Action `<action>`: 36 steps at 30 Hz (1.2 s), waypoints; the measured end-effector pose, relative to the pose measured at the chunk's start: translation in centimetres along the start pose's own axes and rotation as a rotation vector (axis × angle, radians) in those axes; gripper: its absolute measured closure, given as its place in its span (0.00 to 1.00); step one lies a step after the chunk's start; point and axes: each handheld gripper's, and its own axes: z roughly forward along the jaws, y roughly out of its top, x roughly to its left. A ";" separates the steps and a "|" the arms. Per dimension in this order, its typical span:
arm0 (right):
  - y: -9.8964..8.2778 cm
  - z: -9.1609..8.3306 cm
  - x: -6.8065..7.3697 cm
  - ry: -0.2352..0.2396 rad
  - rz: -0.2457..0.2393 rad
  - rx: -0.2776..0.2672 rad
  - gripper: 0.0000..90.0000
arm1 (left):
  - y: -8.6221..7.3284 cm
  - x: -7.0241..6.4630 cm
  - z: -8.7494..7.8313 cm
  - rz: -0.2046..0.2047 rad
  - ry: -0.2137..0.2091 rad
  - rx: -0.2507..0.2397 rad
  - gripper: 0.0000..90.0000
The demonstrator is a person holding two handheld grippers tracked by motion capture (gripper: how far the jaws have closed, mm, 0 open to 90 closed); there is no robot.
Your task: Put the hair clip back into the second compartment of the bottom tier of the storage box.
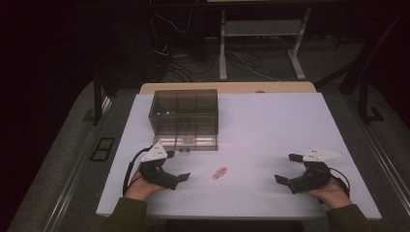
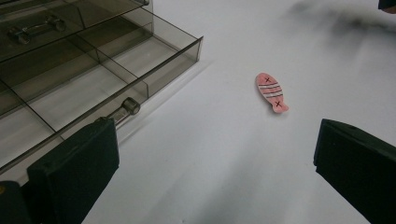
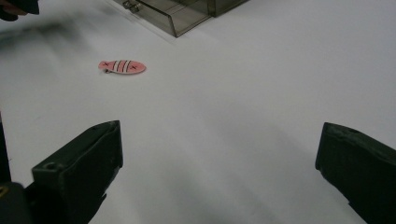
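A small pink fish-shaped piece (image 1: 220, 172) with white stripes lies flat on the white table (image 1: 270, 125), between the two grippers. My left gripper (image 1: 177, 166) rests at the front left with its jaws wide apart and nothing between them. In the left gripper view the fish (image 2: 272, 92) lies ahead and to the right of that gripper (image 2: 215, 177). My right gripper (image 1: 287, 168) sits at the front right, also open and holding nothing. In the right gripper view the fish (image 3: 122, 66) lies ahead to the left of that gripper (image 3: 219, 172).
A smoky see-through drawer box (image 1: 183, 111) stands at the back left of the table. Its bottom drawer (image 2: 93, 88) is pulled out, divided into compartments, with a metal handle (image 2: 125, 108) close to my left jaw. Dark floor and cables lie beyond the table.
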 end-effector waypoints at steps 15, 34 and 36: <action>0.0 0.0 -0.2 0.009 0.010 -0.004 0.00 | 0.1 0.1 0.0 -0.003 -0.002 0.011 0.00; 0.3 0.0 -0.2 0.019 0.026 -0.010 0.00 | 0.6 0.2 0.2 -0.006 -0.003 0.020 0.00; 0.3 0.0 -0.2 0.020 0.026 -0.011 0.00 | 0.7 0.1 0.2 -0.009 -0.006 0.014 0.00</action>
